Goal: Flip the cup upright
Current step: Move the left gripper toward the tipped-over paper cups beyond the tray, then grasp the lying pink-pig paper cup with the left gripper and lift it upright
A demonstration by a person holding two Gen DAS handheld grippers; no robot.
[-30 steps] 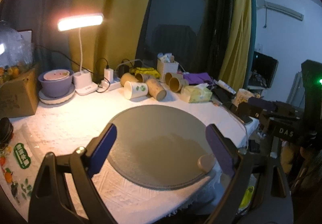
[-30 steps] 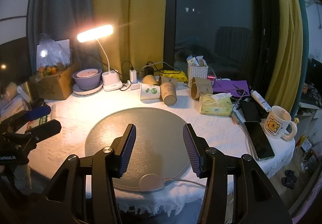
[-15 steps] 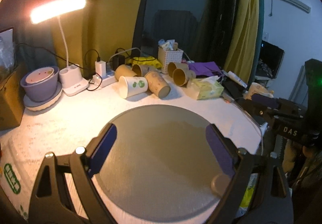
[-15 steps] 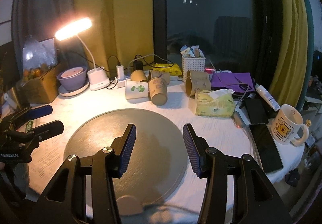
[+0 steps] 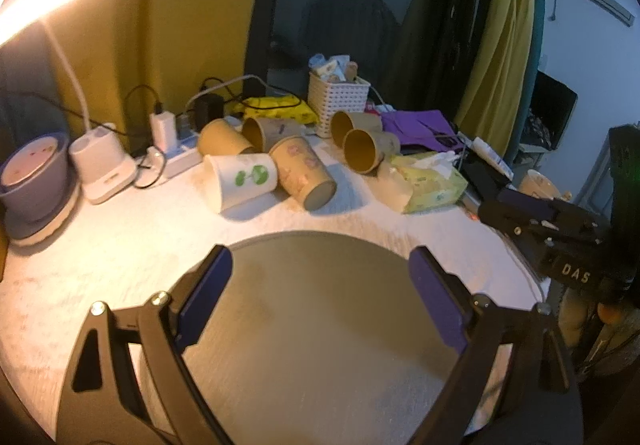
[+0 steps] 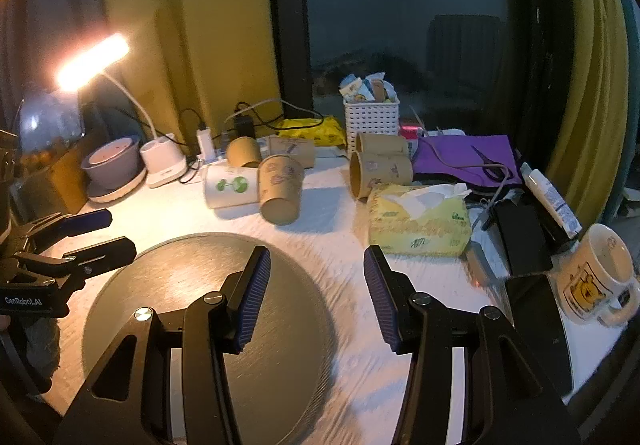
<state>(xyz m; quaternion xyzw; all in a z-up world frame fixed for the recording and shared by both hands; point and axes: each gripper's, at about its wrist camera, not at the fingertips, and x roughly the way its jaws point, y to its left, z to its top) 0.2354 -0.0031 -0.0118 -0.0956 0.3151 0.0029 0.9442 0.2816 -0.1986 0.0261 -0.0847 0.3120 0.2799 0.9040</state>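
Note:
Several paper cups lie on their sides at the back of the table. A white cup with green dots (image 5: 240, 181) (image 6: 230, 187) lies beside a brown printed cup (image 5: 304, 173) (image 6: 280, 189). Two more brown cups (image 5: 368, 151) (image 6: 380, 169) lie further right. My left gripper (image 5: 320, 293) is open and empty over the round grey mat (image 5: 320, 325). My right gripper (image 6: 316, 293) is open and empty at the mat's right edge (image 6: 200, 285). Each gripper shows in the other's view, the left (image 6: 64, 245) and the right (image 5: 536, 217).
A lit desk lamp (image 6: 92, 61) with a white base (image 6: 164, 165), a purple bowl (image 6: 112, 161), a power strip, a white basket (image 6: 372, 117), a yellow tissue pack (image 6: 416, 221), phones (image 6: 536, 329) and a bear mug (image 6: 596, 277) ring the mat.
Both grippers have moved forward toward the cups, which now look larger and nearer. Both stay open and empty.

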